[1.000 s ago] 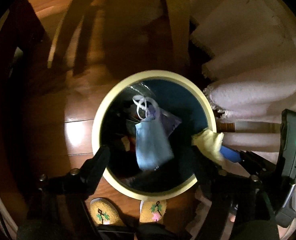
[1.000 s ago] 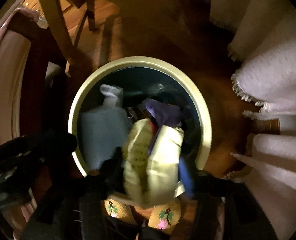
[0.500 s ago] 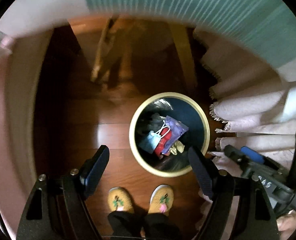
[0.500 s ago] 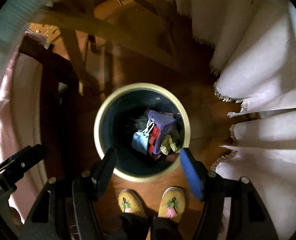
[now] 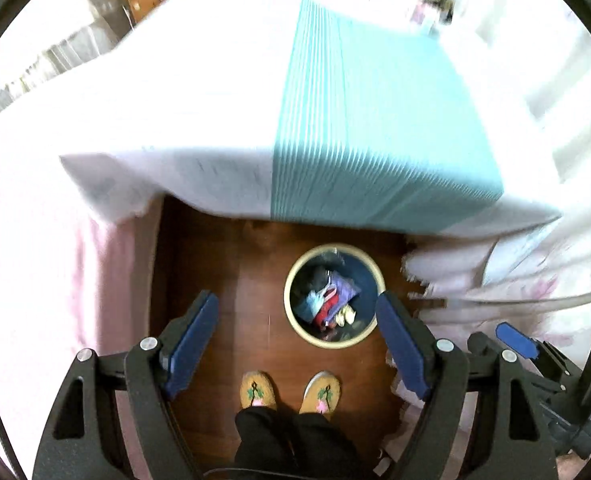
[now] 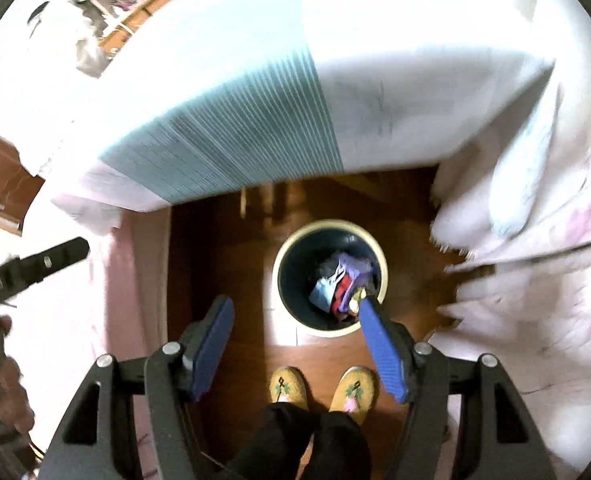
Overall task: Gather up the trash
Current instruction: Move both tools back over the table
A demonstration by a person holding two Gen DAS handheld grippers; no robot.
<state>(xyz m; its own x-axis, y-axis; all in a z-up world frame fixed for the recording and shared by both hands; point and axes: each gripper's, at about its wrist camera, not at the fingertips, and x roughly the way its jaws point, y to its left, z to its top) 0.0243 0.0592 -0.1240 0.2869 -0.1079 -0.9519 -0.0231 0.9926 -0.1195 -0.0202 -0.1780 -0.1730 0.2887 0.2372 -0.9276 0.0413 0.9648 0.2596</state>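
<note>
A round bin with a cream rim (image 5: 291,280) (image 6: 279,256) stands on the wooden floor far below both grippers. Inside lie a light blue face mask (image 5: 310,303) (image 6: 322,291), a red piece, a purple wrapper (image 5: 345,286) (image 6: 353,266) and a yellowish wrapper (image 5: 345,314). My left gripper (image 5: 295,304) is open and empty, high above the bin. My right gripper (image 6: 293,306) is open and empty too; its right finger overlaps the bin's rim in view.
A table draped with a white and teal striped cloth (image 5: 375,120) (image 6: 235,120) juts over the floor beyond the bin. White fringed fabric (image 6: 515,220) hangs at the right, pink fabric (image 5: 35,260) at the left. My slippered feet (image 5: 289,392) stand just before the bin.
Both grippers rose far up from the bin. The right one let the yellowish wrapper drop in and the face mask settled on the trash. The tabletop has come into view.
</note>
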